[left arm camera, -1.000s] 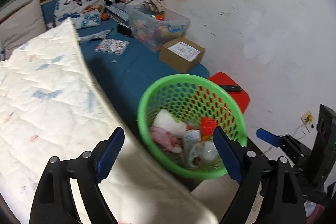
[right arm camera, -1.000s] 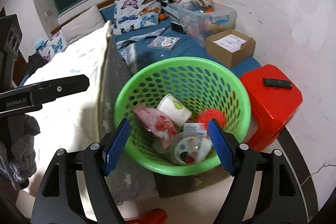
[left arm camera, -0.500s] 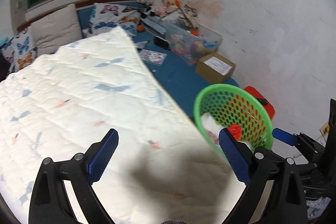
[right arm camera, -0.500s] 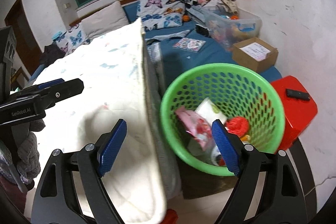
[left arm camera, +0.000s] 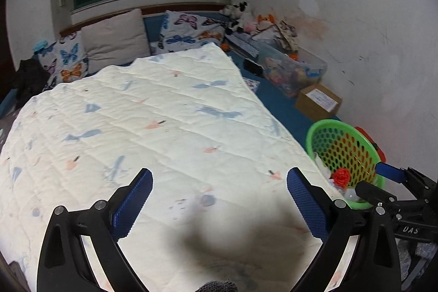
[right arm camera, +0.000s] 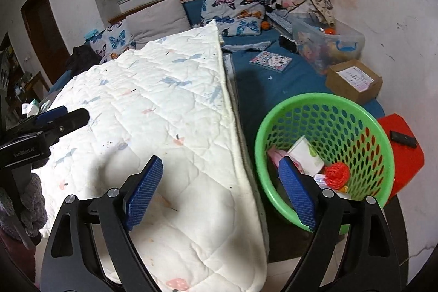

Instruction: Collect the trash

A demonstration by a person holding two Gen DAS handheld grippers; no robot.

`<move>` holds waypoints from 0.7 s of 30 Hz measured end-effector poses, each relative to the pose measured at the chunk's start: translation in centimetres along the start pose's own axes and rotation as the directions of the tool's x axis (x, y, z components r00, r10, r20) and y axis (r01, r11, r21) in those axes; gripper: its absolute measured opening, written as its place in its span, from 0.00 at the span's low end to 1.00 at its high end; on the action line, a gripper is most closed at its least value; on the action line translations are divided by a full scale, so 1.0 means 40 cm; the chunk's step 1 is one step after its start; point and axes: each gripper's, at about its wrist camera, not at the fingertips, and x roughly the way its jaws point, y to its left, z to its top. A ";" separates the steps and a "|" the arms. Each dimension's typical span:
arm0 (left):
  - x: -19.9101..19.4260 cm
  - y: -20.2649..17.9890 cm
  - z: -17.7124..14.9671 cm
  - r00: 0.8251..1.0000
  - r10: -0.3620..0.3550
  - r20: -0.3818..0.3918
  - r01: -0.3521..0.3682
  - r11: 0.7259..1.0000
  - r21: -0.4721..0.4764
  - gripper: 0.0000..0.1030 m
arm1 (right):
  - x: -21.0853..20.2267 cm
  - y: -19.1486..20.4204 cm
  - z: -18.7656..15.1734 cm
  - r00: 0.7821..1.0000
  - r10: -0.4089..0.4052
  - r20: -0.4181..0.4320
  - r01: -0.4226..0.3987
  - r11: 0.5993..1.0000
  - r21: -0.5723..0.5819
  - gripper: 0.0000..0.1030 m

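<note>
A green perforated basket stands at the bed's foot corner and holds a paper cup, a red net ball, a pink wrapper and other trash. It also shows in the left wrist view. My left gripper is open and empty above the white quilt. My right gripper is open and empty over the quilt's edge, left of the basket. The left gripper also shows at the far left of the right wrist view.
A red stool with a black remote stands right of the basket. On the blue sheet lie a cardboard box, a clear toy bin and a booklet. Pillows line the bedhead; the wall is on the right.
Both grippers have swung left and up, away from the basket toward the quilt. The basket has slid to the right in both views. Both stay open and empty.
</note>
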 end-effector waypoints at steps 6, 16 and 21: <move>-0.051 0.035 -0.014 0.996 0.072 0.049 -0.073 0.997 0.006 0.92 | -0.003 0.034 0.016 1.000 0.021 0.016 -0.021 1.000 -0.022 0.85; -0.113 0.089 -0.042 0.986 0.134 0.097 -0.134 0.991 -0.012 0.93 | 0.006 0.095 0.032 0.998 0.059 0.024 -0.058 0.998 -0.039 0.87; -0.127 0.118 -0.067 0.980 0.174 0.101 -0.171 0.985 -0.032 0.93 | 0.008 0.110 0.034 0.997 0.075 0.022 -0.074 0.997 -0.032 0.87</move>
